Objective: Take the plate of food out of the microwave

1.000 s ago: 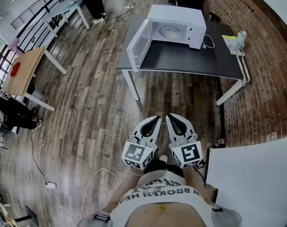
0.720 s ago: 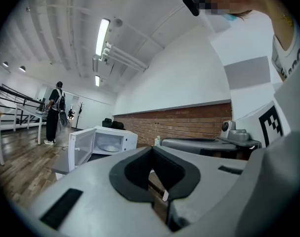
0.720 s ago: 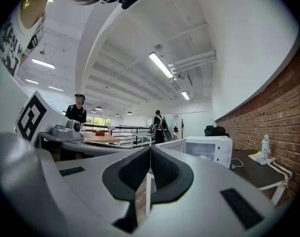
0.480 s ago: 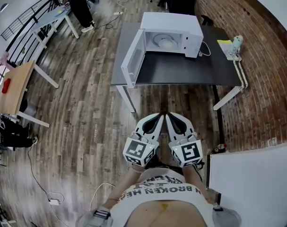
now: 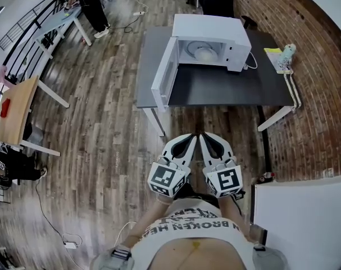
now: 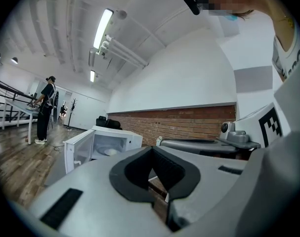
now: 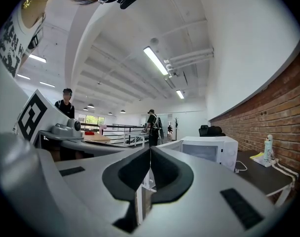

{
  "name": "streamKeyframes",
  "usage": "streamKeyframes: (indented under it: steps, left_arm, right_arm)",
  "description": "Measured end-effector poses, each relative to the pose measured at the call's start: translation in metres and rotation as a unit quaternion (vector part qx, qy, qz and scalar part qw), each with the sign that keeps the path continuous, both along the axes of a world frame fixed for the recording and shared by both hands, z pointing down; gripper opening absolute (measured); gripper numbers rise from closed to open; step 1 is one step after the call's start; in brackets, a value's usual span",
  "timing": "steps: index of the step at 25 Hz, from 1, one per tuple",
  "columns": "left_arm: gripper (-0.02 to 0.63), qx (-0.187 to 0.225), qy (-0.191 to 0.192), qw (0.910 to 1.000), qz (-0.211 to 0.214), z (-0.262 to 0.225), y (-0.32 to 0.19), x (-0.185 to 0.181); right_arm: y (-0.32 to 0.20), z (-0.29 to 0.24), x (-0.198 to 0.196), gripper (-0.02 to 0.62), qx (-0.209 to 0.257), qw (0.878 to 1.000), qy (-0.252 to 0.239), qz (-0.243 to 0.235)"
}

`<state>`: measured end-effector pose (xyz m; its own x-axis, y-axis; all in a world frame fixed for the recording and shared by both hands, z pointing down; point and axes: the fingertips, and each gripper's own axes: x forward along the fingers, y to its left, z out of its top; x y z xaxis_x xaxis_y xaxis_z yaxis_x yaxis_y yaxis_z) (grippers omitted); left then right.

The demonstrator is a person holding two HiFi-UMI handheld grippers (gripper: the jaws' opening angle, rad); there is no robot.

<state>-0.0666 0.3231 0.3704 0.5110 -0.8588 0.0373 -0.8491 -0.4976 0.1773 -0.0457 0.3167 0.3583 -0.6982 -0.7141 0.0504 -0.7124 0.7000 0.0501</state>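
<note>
The dark table (image 5: 215, 89) lies nearer ahead of our jaws than a second ago: we are closing in, yet remain well short of reach. On it the white microwave (image 5: 212, 35) stands with its door (image 5: 161, 76) swung open, the plate of food (image 5: 203, 52) inside, straight ahead. Our left gripper (image 5: 187, 138) and right gripper (image 5: 204, 137) are both fully closed, holding nothing.

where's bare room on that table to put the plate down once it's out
The table is bare along its front strip, from the open microwave door to the right edge. Crowded: the far right corner, with a bottle, yellow paper and a cable.
</note>
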Motion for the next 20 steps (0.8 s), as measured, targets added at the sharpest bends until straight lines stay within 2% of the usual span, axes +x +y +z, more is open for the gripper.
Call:
streamKeyframes:
  steps: [5, 11, 20]
  left_arm:
    - [0.006, 0.002, 0.008, 1.0000, 0.006, 0.004, -0.014, -0.020]
    - [0.007, 0.000, 0.014, 0.9998, 0.013, 0.001, -0.024, -0.026]
    - [0.006, -0.013, 0.019, 0.9997, -0.009, 0.013, -0.047, -0.035]
  right_arm:
    - [-0.009, 0.002, -0.017, 0.008, 0.000, 1.000, 0.006, 0.015]
    - [-0.016, 0.004, -0.021, 0.008, -0.008, 1.000, 0.010, 0.027]
    - [-0.043, 0.015, -0.029, 0.008, -0.023, 1.000, 0.010, 0.006]
